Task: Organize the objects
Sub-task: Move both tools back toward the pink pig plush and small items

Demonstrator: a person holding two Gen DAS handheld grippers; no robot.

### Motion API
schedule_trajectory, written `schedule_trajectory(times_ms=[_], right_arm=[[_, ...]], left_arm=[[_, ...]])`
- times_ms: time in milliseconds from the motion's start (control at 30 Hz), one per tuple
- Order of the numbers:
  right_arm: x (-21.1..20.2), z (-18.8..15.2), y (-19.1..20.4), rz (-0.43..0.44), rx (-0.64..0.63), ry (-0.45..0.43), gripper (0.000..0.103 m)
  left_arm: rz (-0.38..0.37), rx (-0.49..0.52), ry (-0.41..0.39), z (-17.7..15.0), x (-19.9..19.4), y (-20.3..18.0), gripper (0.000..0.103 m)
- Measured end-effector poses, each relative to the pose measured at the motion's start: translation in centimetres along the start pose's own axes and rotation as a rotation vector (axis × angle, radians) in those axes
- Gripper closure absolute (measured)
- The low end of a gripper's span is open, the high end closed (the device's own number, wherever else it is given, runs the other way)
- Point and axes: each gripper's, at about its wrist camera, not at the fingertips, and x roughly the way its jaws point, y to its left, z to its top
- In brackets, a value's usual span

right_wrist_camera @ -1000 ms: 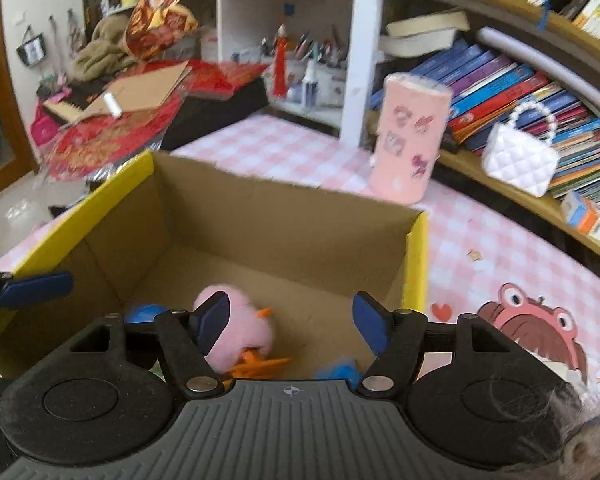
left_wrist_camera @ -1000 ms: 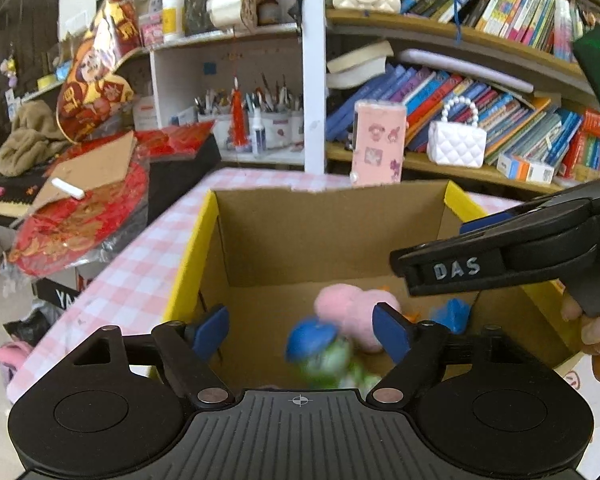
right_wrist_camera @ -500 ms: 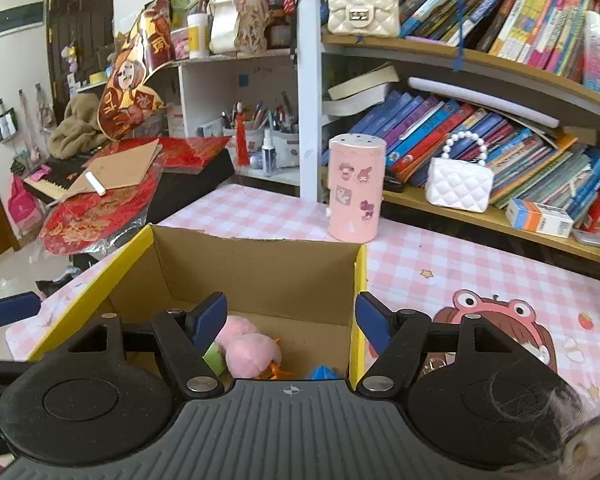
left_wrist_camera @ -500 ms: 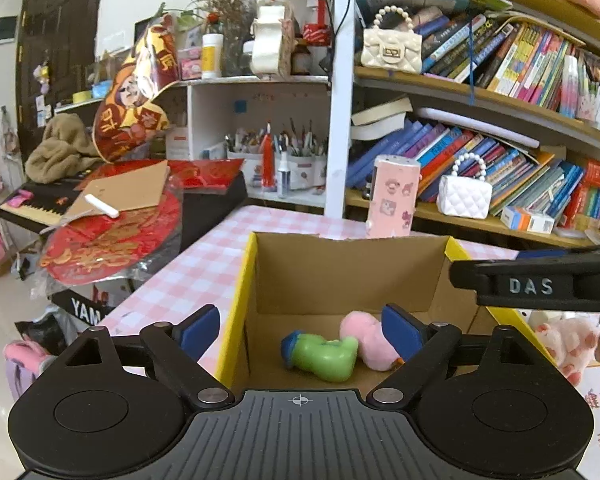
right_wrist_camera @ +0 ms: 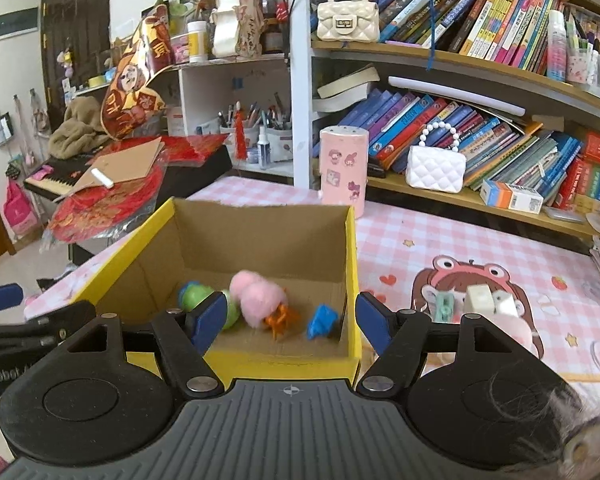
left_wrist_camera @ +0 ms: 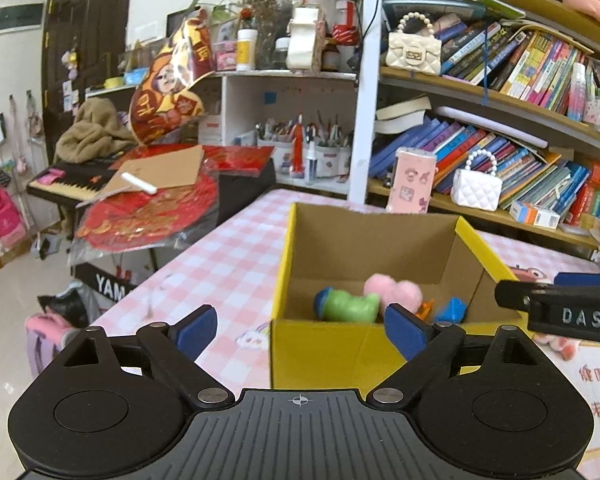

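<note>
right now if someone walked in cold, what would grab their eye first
Probably the yellow-edged cardboard box on the pink checked table, holding a fluffy pink toy beside a green toy. Behind it, a pink stickered canister stands before crammed bookshelves.

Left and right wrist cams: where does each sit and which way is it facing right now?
Left wrist: rides the left gripper, looking forward and down over the near wall of the cardboard box; own jaws opening with nothing between them, right gripper's finger at the right edge.
Right wrist: rides the right gripper, facing the same box from its right side; own jaws open, empty.
Shared: box, green toy, pink plush, pink canister, bookshelf.
</note>
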Motion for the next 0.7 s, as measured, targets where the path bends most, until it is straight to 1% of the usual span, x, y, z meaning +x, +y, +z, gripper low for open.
schedule_trajectory(times_ms=[300,533,700], right_arm=[[-2.7,-3.7,1.6,0.001,-0.015,0.047,0.034],[-4.3,-6.4,2.3,-0.007,-0.025,0.084,0.034],[-5.3,-7.9,2.5,-0.022,-0.009,0.114,0.034]], left_arm=[[0.020,-0.001,0.047,-2.5,-2.5,0.9,0.010],[0.023,0.024,0.095,-4.4,-3.7,0.6,0.010],[0.025,0.022,0.120,-5.5,-4.5,0.4,0.010]])
